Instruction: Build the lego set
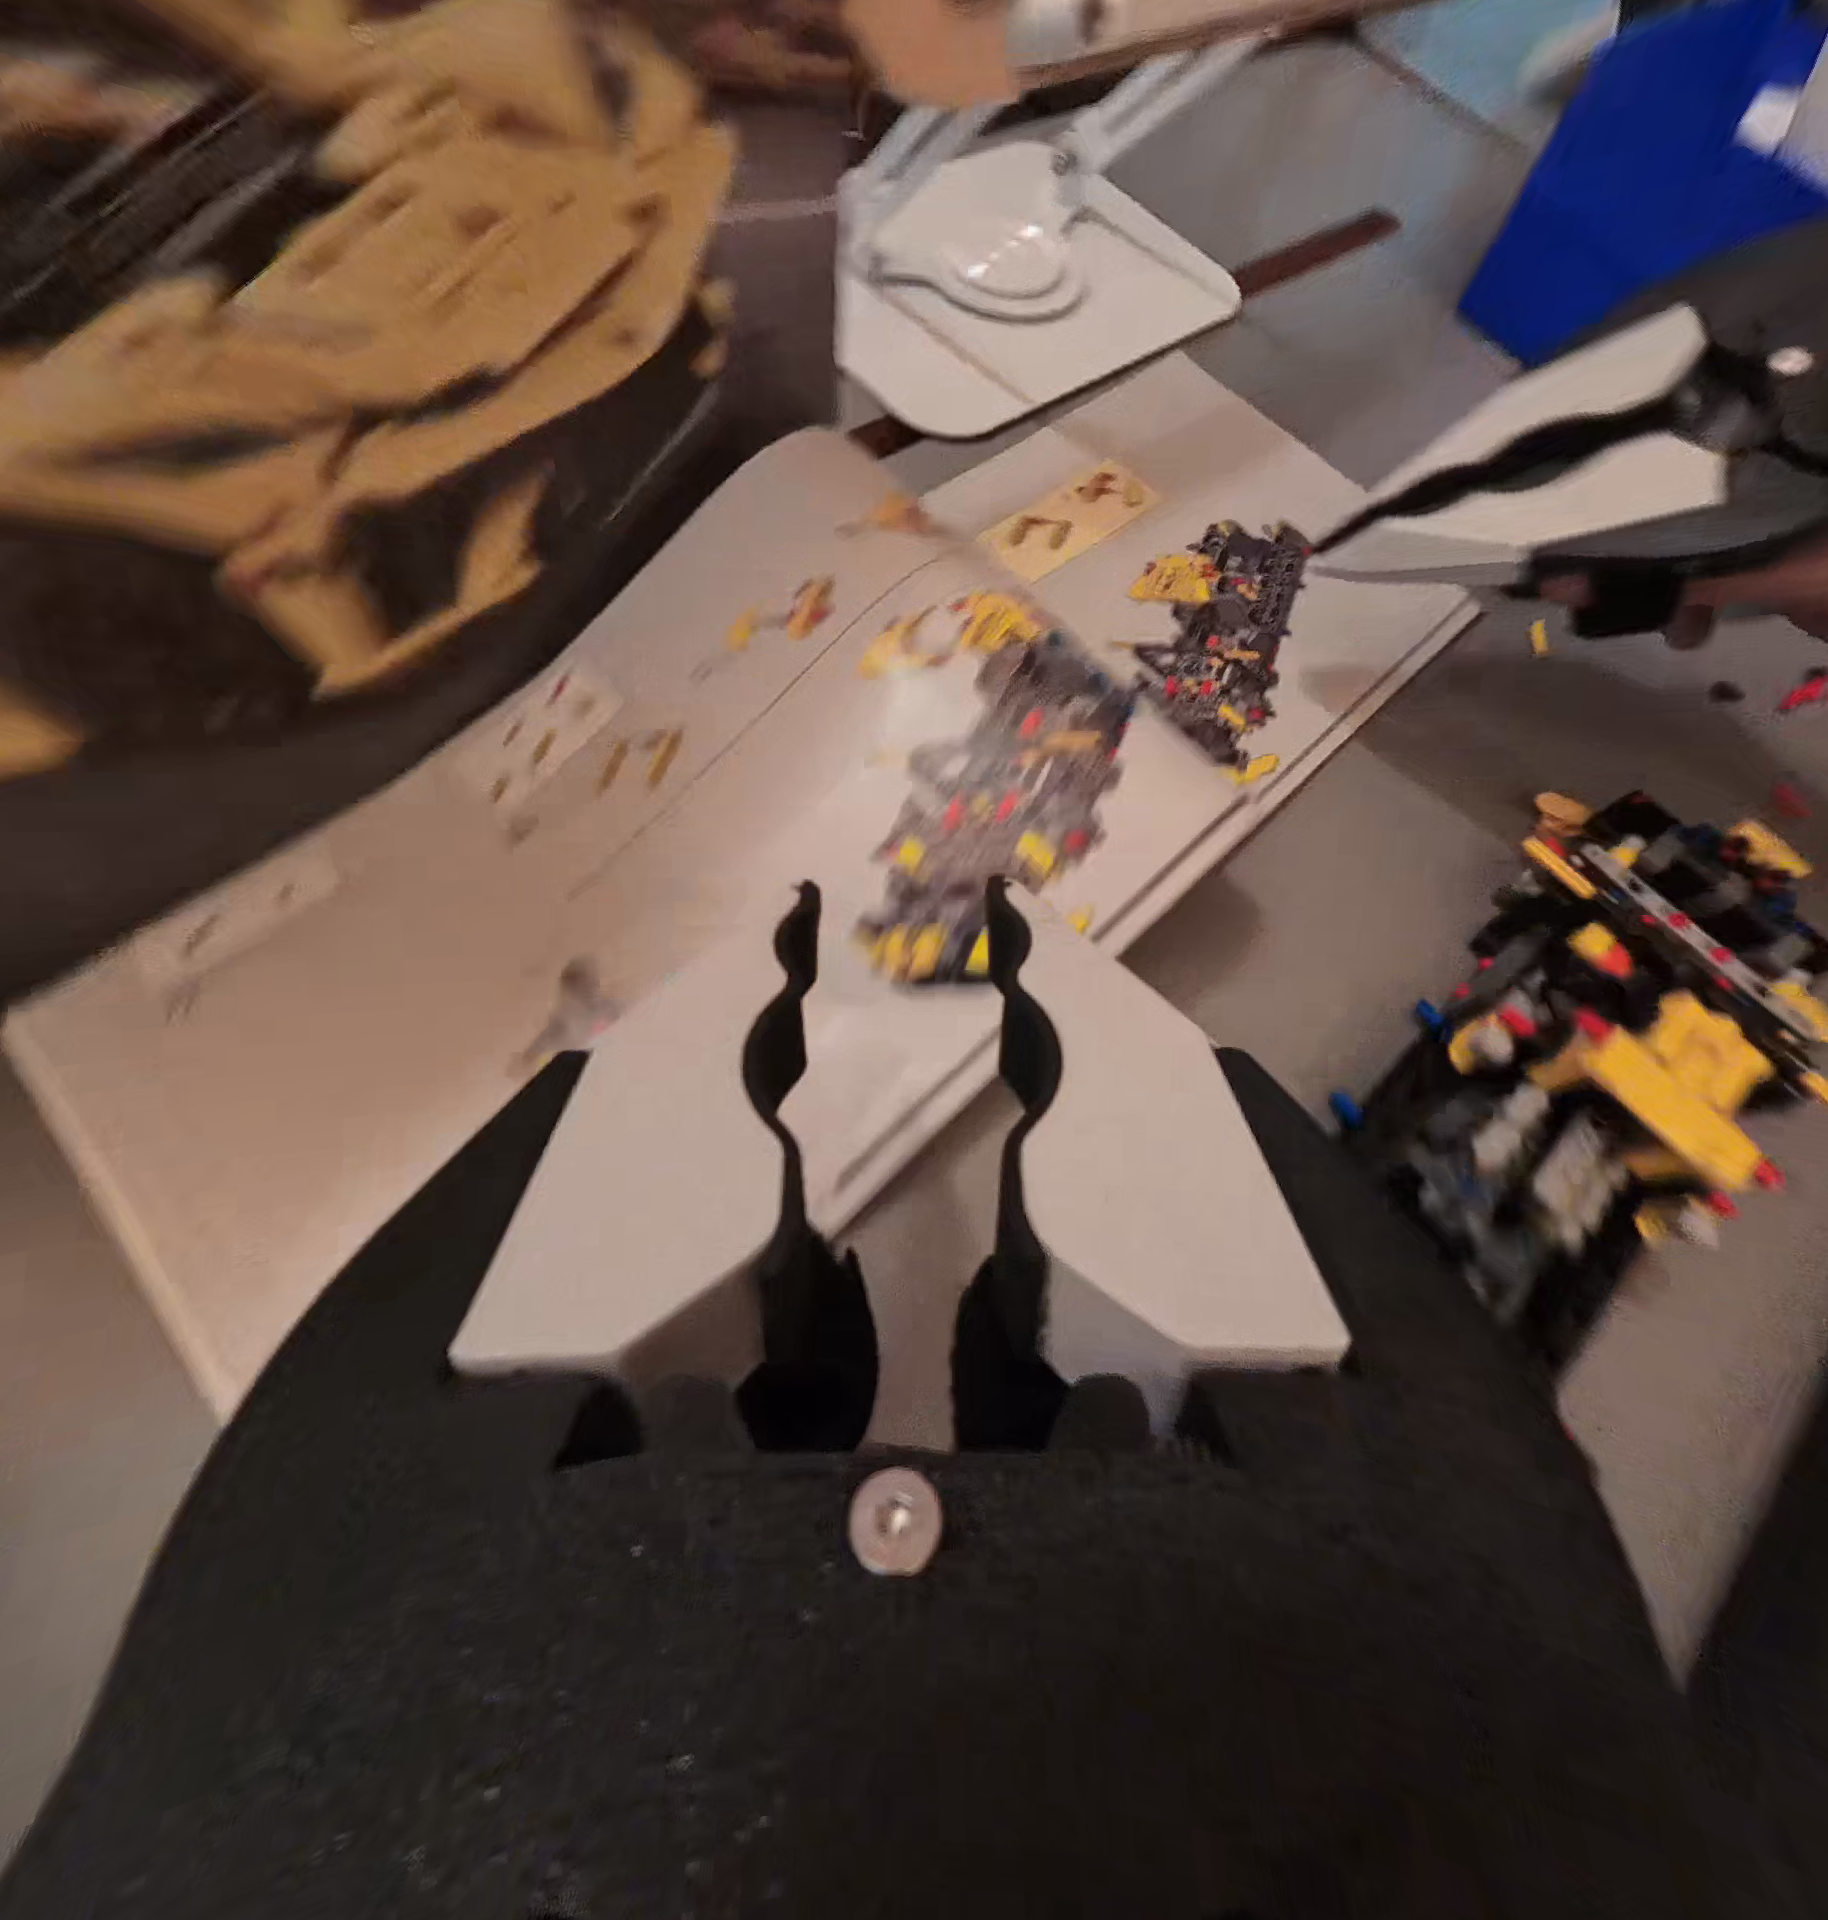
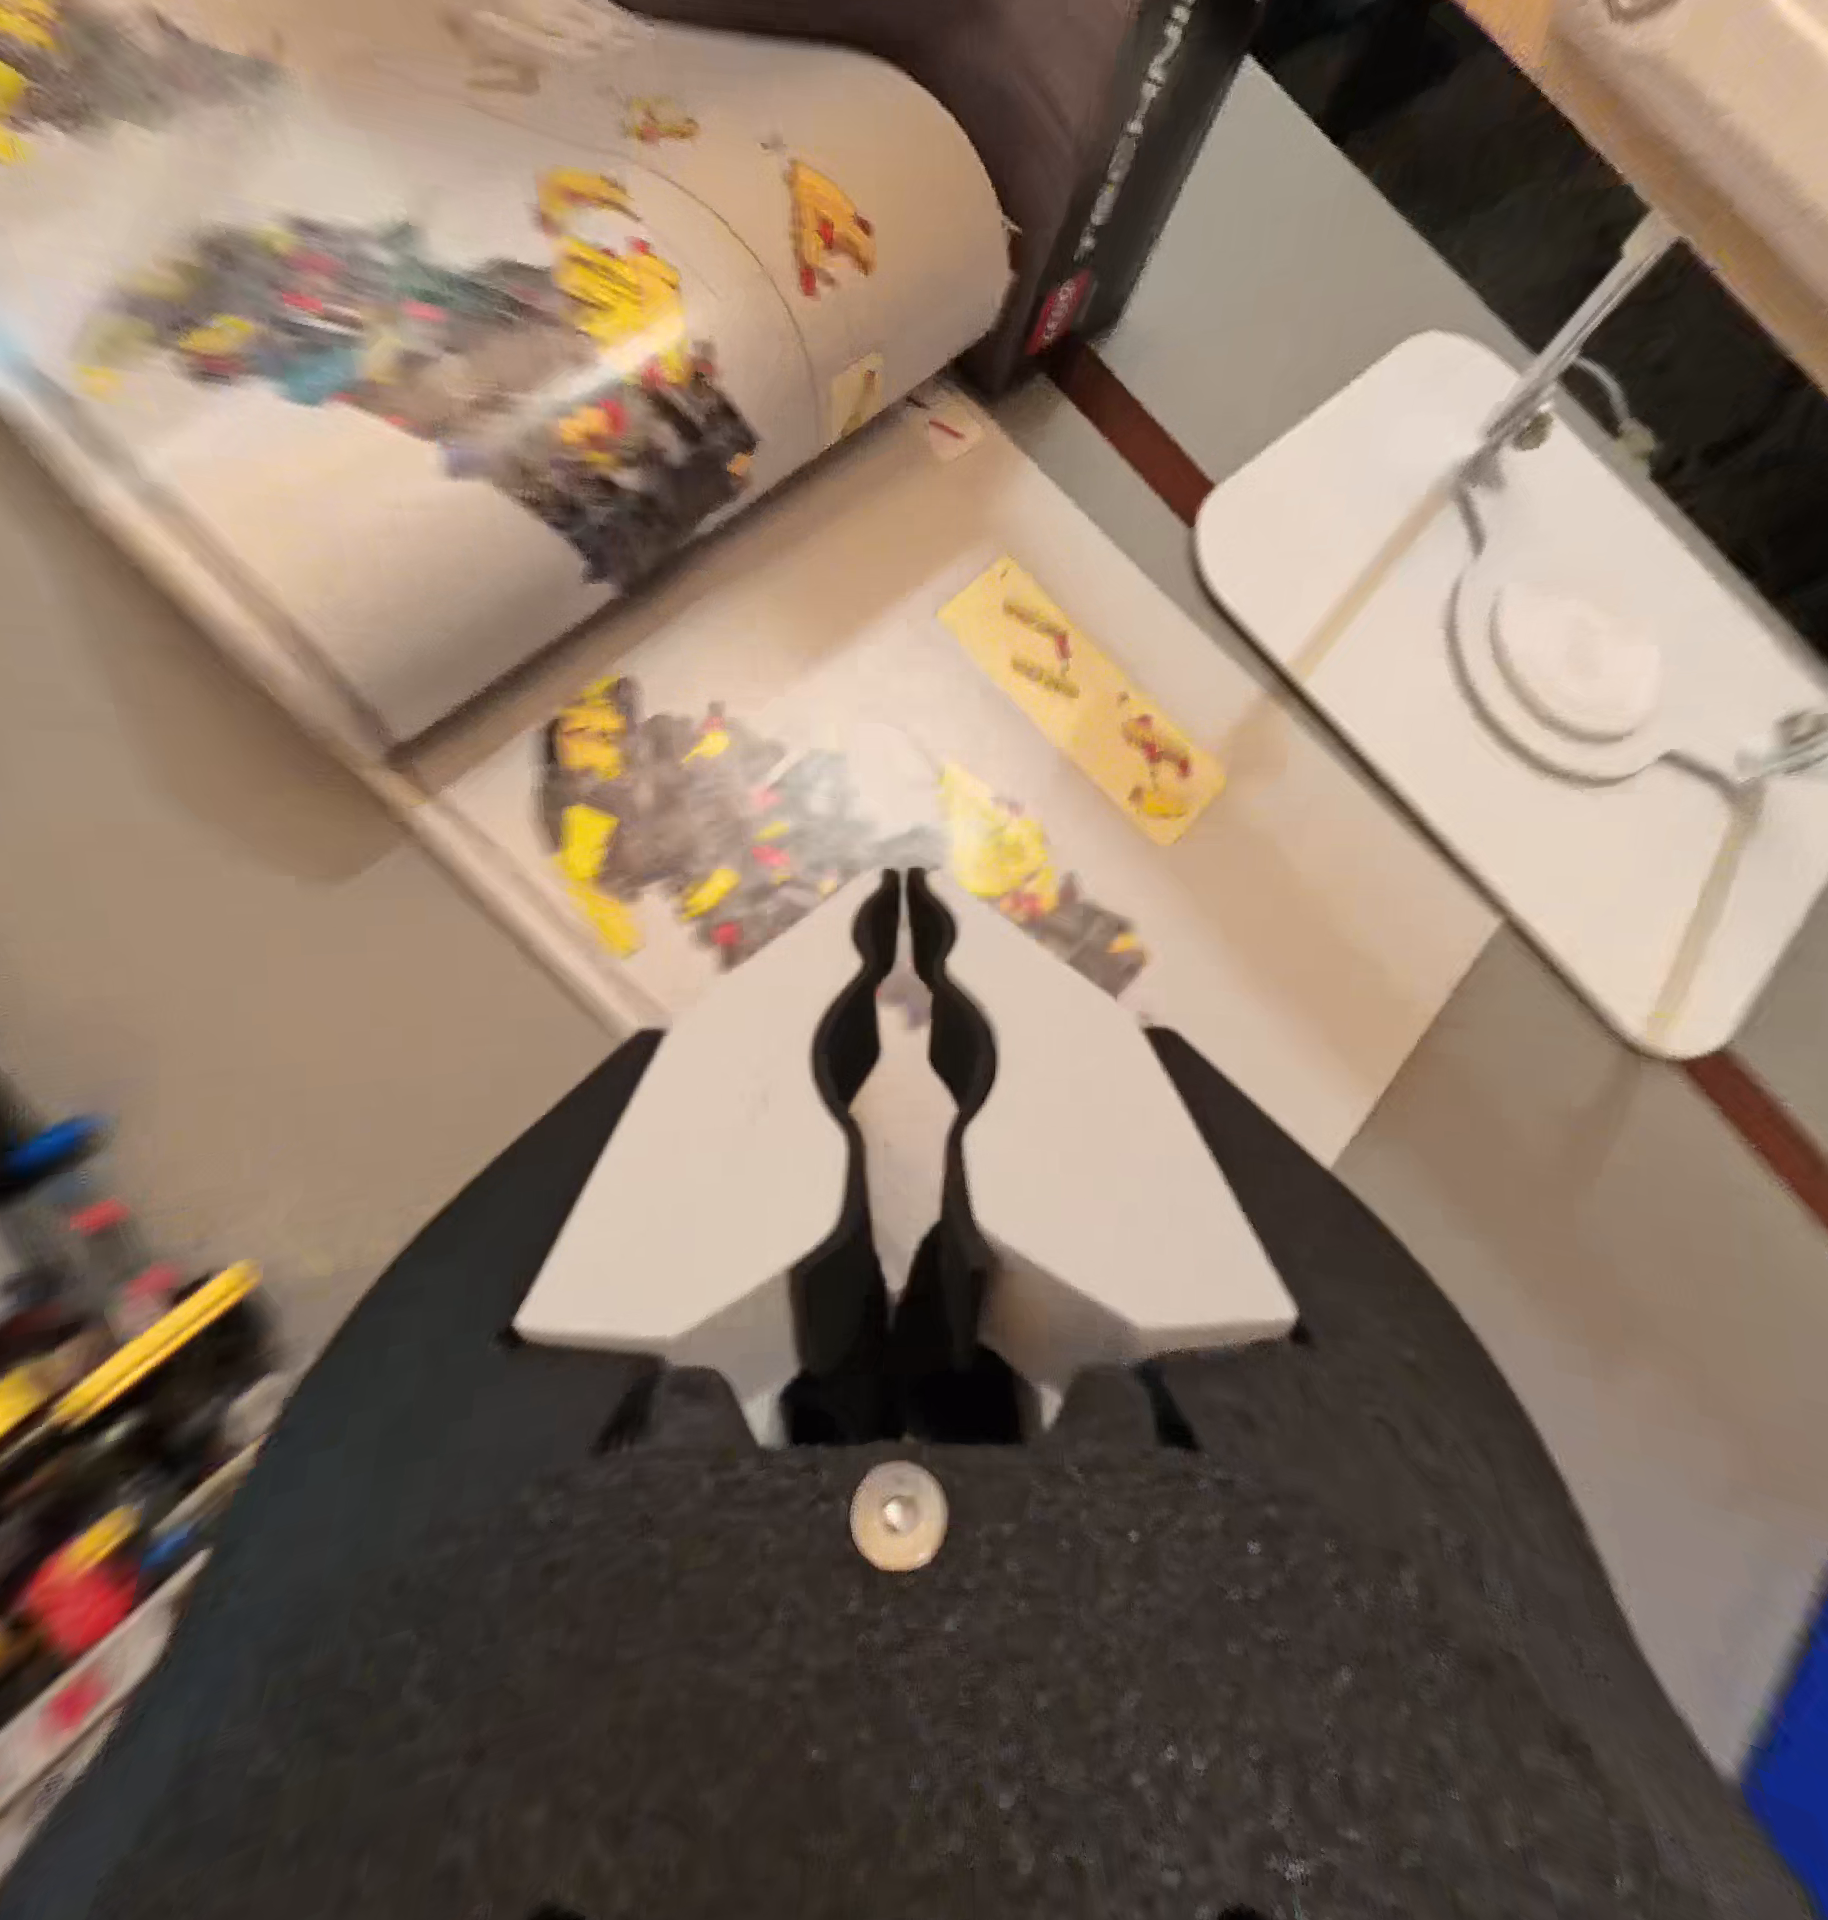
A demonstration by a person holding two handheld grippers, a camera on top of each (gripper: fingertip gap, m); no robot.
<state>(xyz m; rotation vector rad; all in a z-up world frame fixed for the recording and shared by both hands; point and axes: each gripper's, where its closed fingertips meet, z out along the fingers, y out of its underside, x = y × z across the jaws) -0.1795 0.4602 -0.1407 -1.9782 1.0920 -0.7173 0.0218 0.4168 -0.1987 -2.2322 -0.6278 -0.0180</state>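
Observation:
The open instruction booklet [image 1: 681,935] lies on the grey table. In the right wrist view one page [image 2: 422,468] stands raised and curved above the page under it [image 2: 1253,935]. The partly built yellow and black lego model [image 1: 1596,1039] sits right of the booklet; it shows blurred at the lower left of the right wrist view [image 2: 89,1455]. My left gripper [image 1: 902,894] is open and empty over the booklet's near edge. My right gripper [image 2: 905,878] is shut over the right page with nothing visible between its tips; it also shows in the left wrist view [image 1: 1325,540].
The dark lego box [image 1: 266,416] stands behind the booklet on the left. A white stand base [image 1: 1024,281] sits at the back, and a blue object [image 1: 1668,177] at the far right. Small loose pieces [image 1: 1814,691] lie beyond the model.

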